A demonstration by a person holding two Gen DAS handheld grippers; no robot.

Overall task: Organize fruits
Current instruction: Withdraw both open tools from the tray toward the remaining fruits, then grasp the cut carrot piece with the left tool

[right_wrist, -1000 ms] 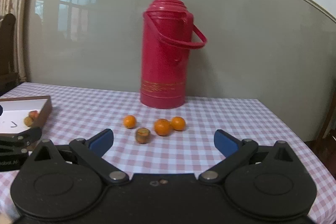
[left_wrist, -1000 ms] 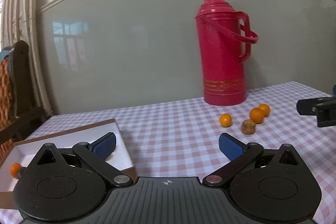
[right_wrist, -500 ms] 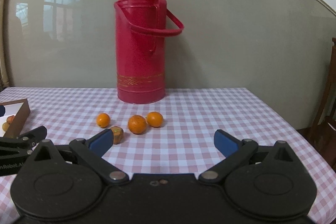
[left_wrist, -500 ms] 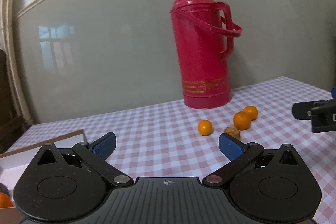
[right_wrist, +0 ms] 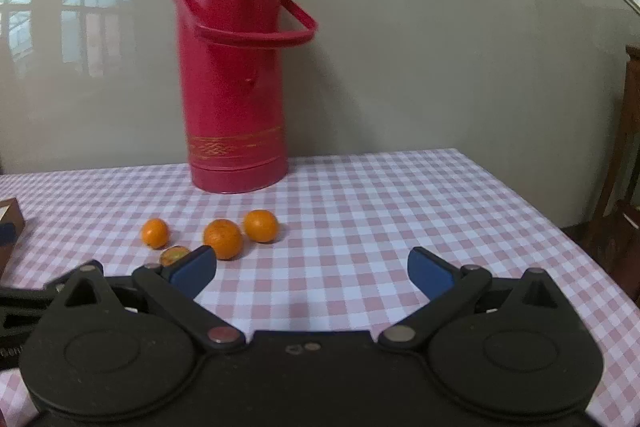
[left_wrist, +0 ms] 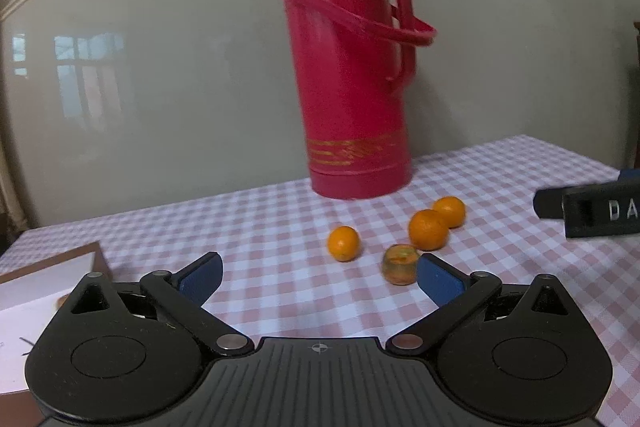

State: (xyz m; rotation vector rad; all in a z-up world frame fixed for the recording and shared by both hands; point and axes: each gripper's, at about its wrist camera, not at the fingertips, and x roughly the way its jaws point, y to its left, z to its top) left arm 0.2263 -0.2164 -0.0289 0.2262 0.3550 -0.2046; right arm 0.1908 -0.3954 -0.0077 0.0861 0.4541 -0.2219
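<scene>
Both tongs, left gripper point(left_wrist: 318, 277) and right gripper point(right_wrist: 312, 269), gape empty; straddle the lone orange point(left_wrist: 343, 243) nearest the red flask point(left_wrist: 352, 83) squarely, then squeeze gently

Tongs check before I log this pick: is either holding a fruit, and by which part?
Nothing is held. The left tongs and right tongs are both open and empty.
</scene>
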